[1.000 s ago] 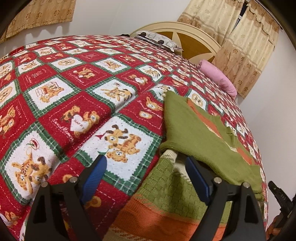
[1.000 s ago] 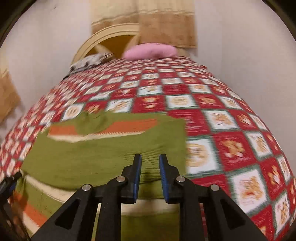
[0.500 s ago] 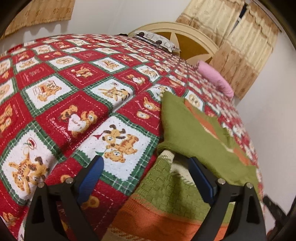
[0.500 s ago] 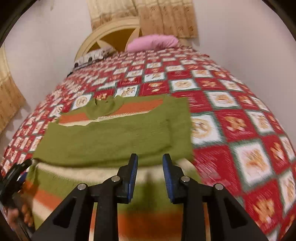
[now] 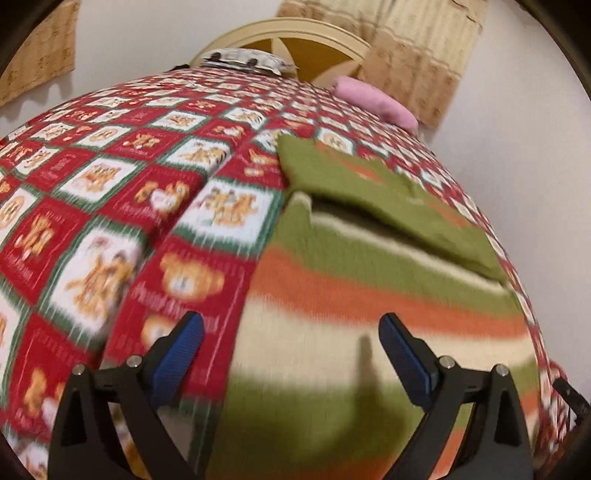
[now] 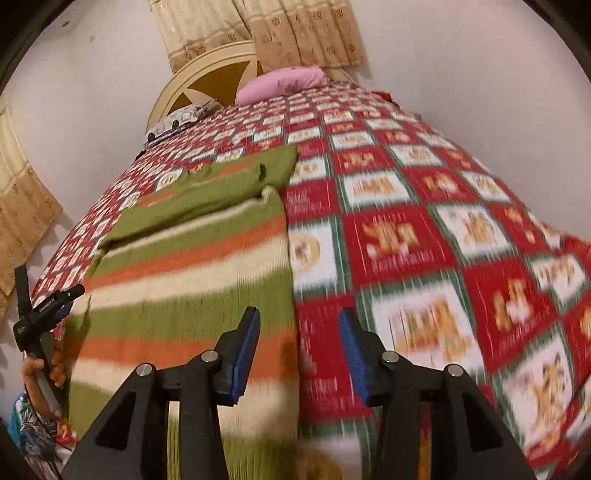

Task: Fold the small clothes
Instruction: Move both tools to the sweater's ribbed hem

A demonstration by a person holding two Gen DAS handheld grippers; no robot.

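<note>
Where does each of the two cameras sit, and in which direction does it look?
Left wrist: sits on the left gripper, over the sweater and its left edge, facing the headboard; both open fingers show.
Right wrist: sits on the right gripper, over the sweater's right edge, facing the headboard; its open fingers, the left gripper and the hand show.
Shared: sweater, bedspread, pink pillow, headboard.

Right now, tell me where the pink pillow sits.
The pink pillow lies at the far end of the bed against the headboard, to the right of the patterned pillow, well beyond the striped sweater.
</note>
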